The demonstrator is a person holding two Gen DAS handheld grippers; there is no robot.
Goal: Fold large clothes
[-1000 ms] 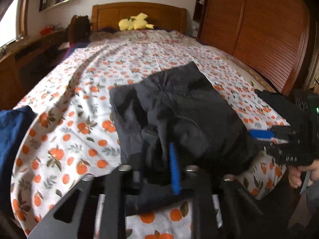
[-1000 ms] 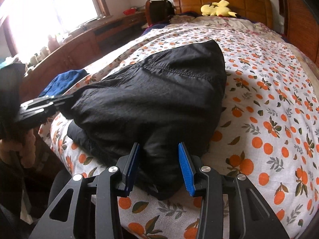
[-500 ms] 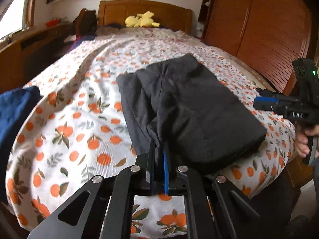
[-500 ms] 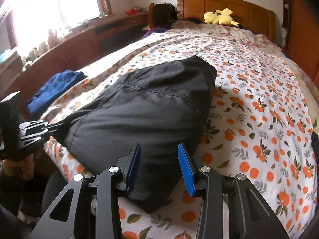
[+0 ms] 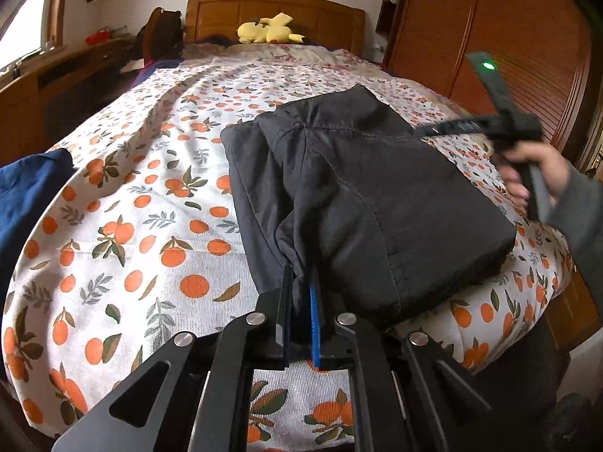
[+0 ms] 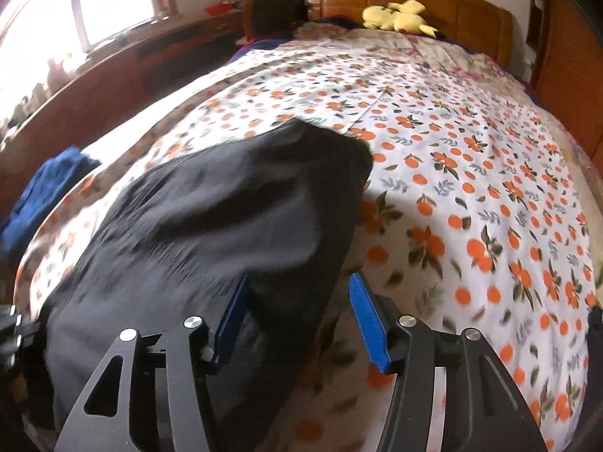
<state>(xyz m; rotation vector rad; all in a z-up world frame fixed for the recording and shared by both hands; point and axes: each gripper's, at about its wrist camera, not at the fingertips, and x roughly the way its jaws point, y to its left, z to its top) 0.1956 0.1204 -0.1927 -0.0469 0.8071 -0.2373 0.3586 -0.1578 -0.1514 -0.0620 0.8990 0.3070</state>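
One gripper (image 5: pixel 301 301) pinches trousers (image 5: pixel 369 196); other (image 6: pixel 297 320) seemingly gapes.

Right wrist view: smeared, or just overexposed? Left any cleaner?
Right wrist: motion blur smears the black garment and near sheet; window blown out. Left wrist: garment seams sharp; only the right tongs and hand blur; fisheye bows the wardrobe.

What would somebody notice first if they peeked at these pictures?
Probably the big black garment, folded into a thick bundle on the near end of the bedspread with its orange fruit print. The left gripper has its jaws pinched on the bundle's near corner. Far off, a yellow plush toy lies by the wooden headboard.
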